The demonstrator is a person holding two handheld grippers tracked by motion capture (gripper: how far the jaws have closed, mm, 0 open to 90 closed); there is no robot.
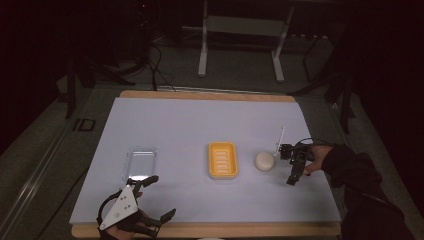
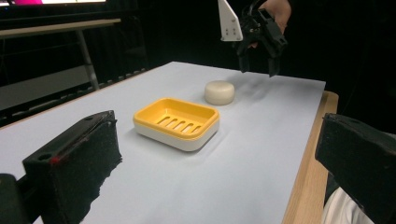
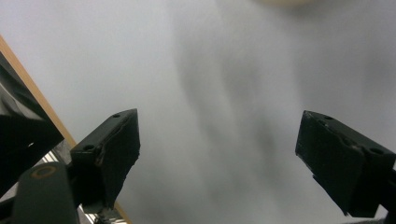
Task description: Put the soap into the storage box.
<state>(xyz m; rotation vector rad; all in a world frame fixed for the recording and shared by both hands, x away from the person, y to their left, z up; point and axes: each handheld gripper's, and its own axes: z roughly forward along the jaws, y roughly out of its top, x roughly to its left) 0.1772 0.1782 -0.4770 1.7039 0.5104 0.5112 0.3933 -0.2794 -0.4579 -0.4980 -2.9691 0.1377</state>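
Observation:
A yellow soap dish [image 1: 222,160] with a slotted floor sits mid-table on the white mat [image 1: 200,120]; in the left gripper view the soap dish [image 2: 177,122] shows a white base. Just right of it lies a round cream soap bar [image 1: 264,161], the soap bar [image 2: 219,92] being apart from the dish. My right gripper [image 1: 290,167] hovers right of the bar, open and pointing down; the right gripper [image 2: 258,70] holds nothing, and its own view [image 3: 229,154] looks down on bare mat. My left gripper [image 1: 157,198] rests open near the front-left edge, jaws [image 2: 219,158] wide apart.
A clear plastic lid or tray [image 1: 141,162] lies at the mat's left, just beyond my left gripper. The wooden table edge [image 1: 210,230] rims the mat. Behind the table stand a grey desk frame [image 1: 240,40] and floor cables [image 1: 160,65].

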